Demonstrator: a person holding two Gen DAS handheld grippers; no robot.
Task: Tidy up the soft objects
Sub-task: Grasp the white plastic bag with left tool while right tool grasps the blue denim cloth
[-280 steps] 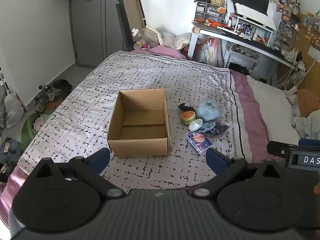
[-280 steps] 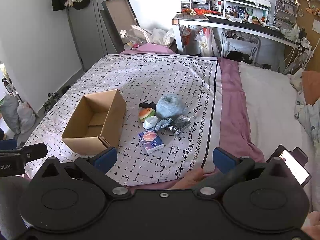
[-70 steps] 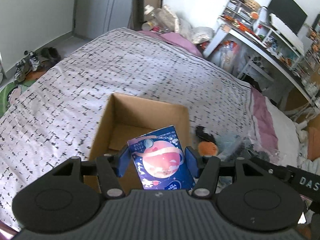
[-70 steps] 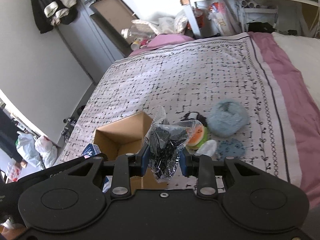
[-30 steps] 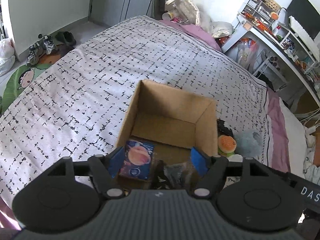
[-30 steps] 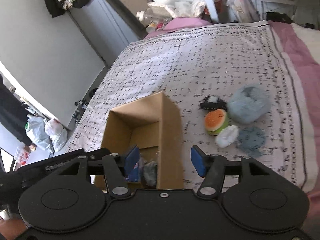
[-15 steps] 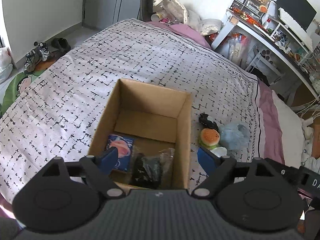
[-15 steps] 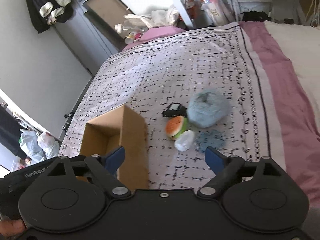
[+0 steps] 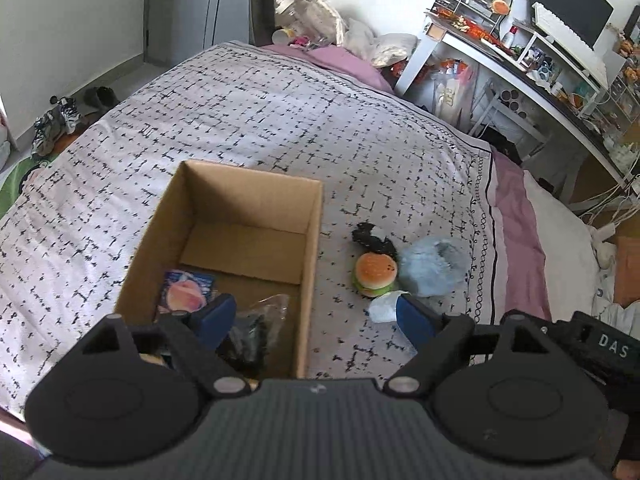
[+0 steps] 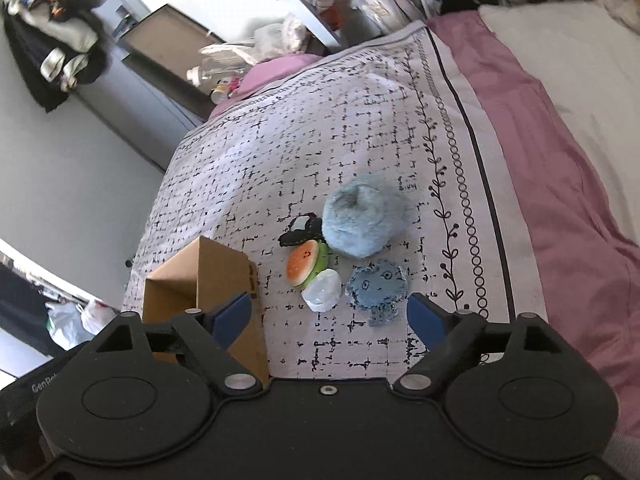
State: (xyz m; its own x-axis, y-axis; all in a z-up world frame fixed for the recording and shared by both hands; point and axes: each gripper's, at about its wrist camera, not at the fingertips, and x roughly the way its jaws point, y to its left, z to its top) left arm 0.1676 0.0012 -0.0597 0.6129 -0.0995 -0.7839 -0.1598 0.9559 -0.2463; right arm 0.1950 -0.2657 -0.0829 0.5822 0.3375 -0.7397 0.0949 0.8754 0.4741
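Note:
An open cardboard box [image 9: 312,240] stands on the bed and holds a blue tissue pack [image 9: 186,290] and a clear bag of dark stuff [image 9: 256,330]. Right of it lie a burger plush [image 9: 375,273], a black soft toy [image 9: 372,240], a fluffy blue ball [image 9: 434,266] and a small white bundle [image 9: 382,309]. In the right wrist view I see the box [image 10: 224,280], burger plush [image 10: 306,264], blue ball [image 10: 362,220], white bundle [image 10: 323,290], black toy [image 10: 300,232] and a flat blue plush [image 10: 378,284]. My left gripper [image 9: 310,316] is open and empty over the box's right wall. My right gripper [image 10: 330,316] is open and empty above the pile.
The patterned bedspread [image 9: 260,120] covers the bed; a pink sheet [image 10: 560,160] lies to the right. A cluttered white desk [image 9: 520,56] stands beyond the bed. Shoes [image 9: 60,120] lie on the floor at left. Bags and bottles [image 9: 320,24] pile up at the bed's far end.
Both grippers released the tissue pack and the bag into the box and opened. Over the last half second both have shifted right, toward the pile of soft toys.

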